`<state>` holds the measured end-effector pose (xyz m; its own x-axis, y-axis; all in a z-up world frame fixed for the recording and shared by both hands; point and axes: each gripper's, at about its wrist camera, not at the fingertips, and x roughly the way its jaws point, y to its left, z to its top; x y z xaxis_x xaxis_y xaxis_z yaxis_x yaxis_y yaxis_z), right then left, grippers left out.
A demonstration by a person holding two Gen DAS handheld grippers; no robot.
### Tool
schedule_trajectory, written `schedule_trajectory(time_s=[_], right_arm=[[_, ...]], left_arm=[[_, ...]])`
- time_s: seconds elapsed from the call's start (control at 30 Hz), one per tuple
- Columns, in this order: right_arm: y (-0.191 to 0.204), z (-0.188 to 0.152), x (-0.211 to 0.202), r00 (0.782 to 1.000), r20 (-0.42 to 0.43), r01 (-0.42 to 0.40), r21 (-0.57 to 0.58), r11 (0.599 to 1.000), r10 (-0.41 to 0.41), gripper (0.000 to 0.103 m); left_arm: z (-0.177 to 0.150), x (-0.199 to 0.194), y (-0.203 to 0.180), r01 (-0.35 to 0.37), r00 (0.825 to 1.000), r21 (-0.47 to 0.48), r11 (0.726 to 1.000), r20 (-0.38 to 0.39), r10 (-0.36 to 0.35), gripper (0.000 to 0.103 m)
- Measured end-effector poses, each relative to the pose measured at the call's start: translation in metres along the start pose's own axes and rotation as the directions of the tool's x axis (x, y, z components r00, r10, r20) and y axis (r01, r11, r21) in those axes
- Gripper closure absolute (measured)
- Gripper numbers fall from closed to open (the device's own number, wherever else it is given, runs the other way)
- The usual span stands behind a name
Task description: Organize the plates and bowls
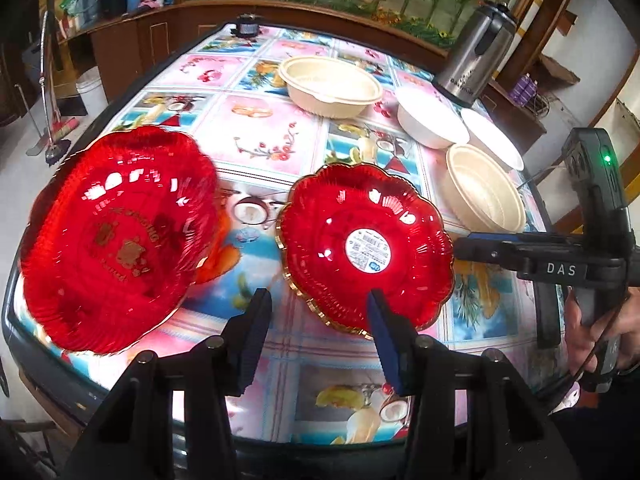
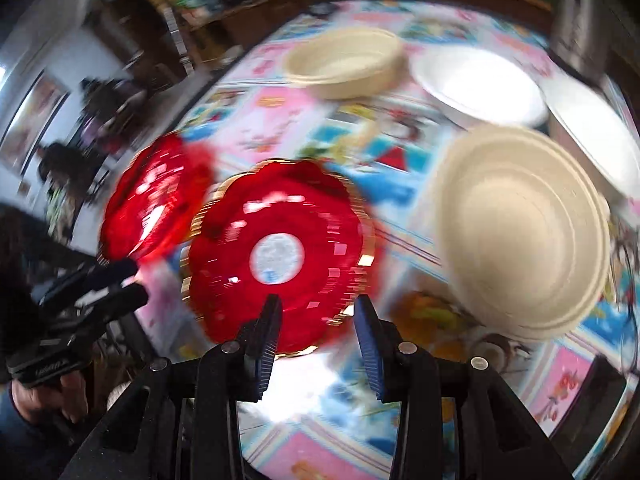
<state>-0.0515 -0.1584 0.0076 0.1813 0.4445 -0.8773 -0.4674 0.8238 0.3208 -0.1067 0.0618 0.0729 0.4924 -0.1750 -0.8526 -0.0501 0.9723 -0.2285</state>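
Red plates [image 1: 366, 250] sit apart on the table [image 1: 256, 140]. Both grippers, left [image 1: 320, 320] and right [image 2: 316, 332], are spread, empty. Gripping a thin scalloped rim risks slippage.

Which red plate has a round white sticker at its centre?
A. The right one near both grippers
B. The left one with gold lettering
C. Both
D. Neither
A: the right red plate carries a white sticker; the left red plate shows only gold lettering.
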Motion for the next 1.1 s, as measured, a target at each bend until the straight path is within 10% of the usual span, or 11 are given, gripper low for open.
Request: schedule_trajectory(time_s=[0.33, 0.53, 1.1], right_arm=[[-0.008, 0.011, 0.017, 1.000, -0.017, 0.024, 0.025, 0.999, -0.024, 0.064], [-0.008, 0.014, 0.036, 0.997, -0.055, 0.049, 0.009, 0.999, -0.048, 0.088], [0.015, -0.002, 0.012, 0.999, 0.006, 0.045, -0.061, 0.997, -0.045, 0.090]], left_arm=[[0.019, 0.042, -0.004, -0.097, 0.993, 0.013, 0.995, -0.066, 0.098, 0.057], [0.021, 0.065, -0.007, -0.137, 0.986, 0.053, 0.989, -0.091, 0.141, 0.078], [0.010, 0.032, -0.006, -0.189, 0.982, 0.049, 0.981, -0.011, 0.190, 0.078]])
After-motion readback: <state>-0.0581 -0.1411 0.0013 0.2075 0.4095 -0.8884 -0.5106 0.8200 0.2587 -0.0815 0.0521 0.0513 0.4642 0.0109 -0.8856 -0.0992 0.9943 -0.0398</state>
